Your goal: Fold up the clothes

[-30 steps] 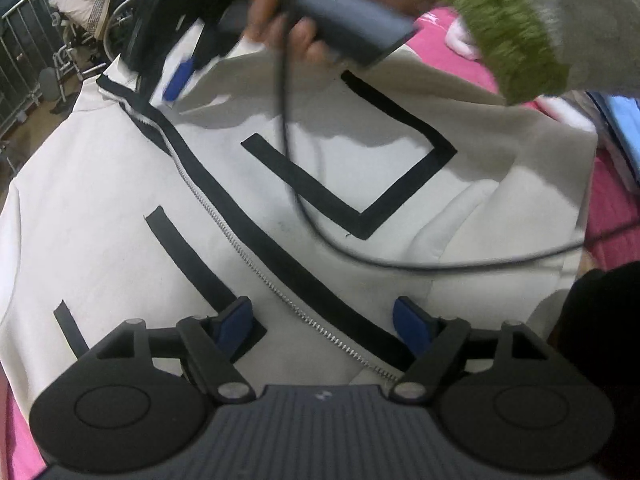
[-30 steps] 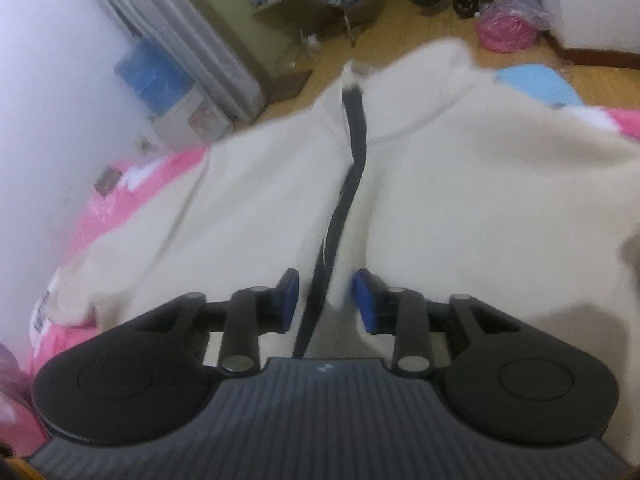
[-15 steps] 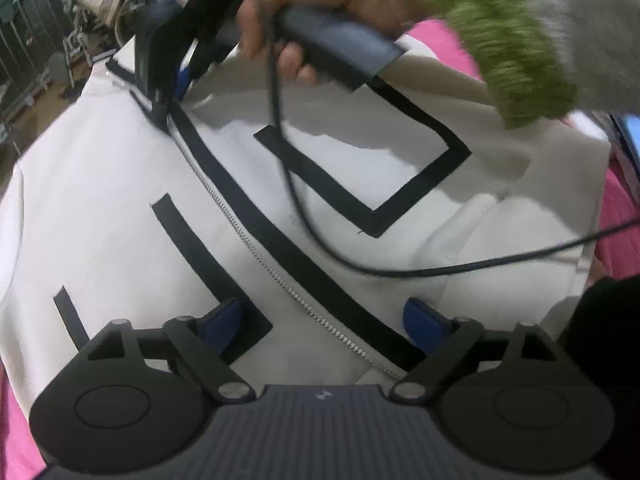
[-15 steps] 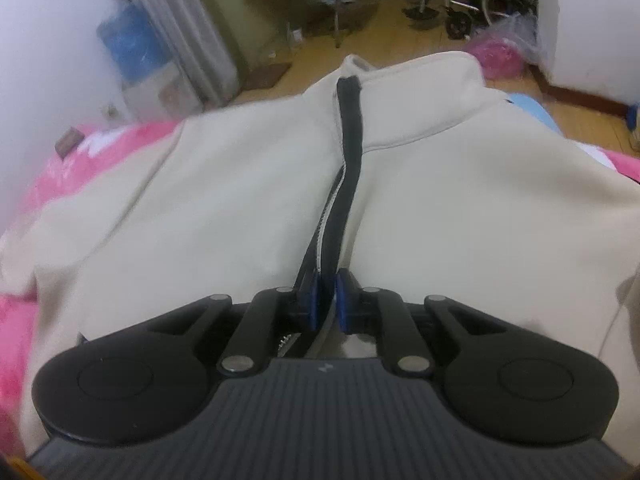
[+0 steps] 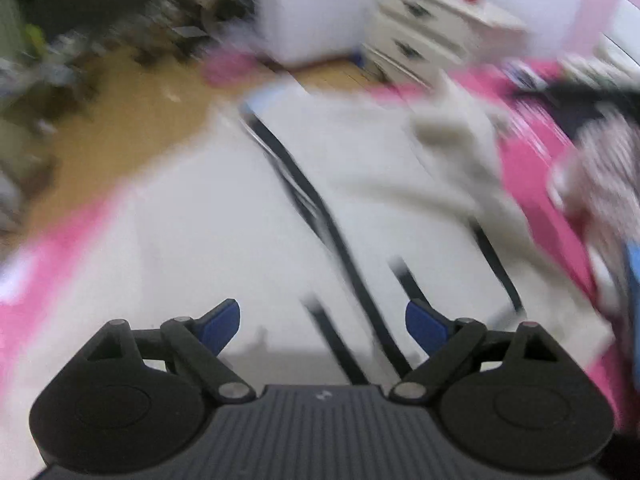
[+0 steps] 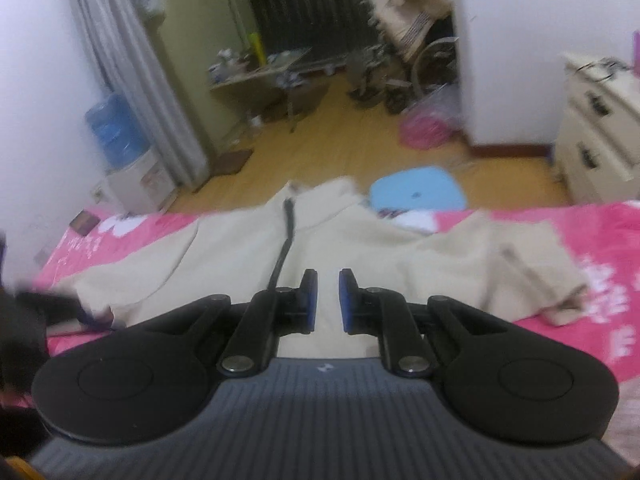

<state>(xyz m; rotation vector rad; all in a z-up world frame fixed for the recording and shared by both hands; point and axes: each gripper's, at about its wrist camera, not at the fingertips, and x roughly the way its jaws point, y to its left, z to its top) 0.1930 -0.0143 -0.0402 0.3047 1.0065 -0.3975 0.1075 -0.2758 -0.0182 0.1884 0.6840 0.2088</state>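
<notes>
Nearest in the left wrist view, the left gripper [image 5: 322,322] stands wide apart with nothing between its blue pads, above the cream zip-up jacket [image 5: 208,216]; the right gripper [image 6: 325,300] is nearly closed, a narrow gap showing and no cloth in it. The jacket lies spread front-up on the pink bedspread [image 6: 600,248], its black zipper placket [image 6: 285,240] running toward the collar at the far edge, one sleeve [image 6: 500,264] flung out sideways. No fold shows yet, so I judge the sleeves and body all remain to be folded.

One jacket [image 6: 248,256], two grippers [image 5: 322,322] [image 6: 328,298]
</notes>
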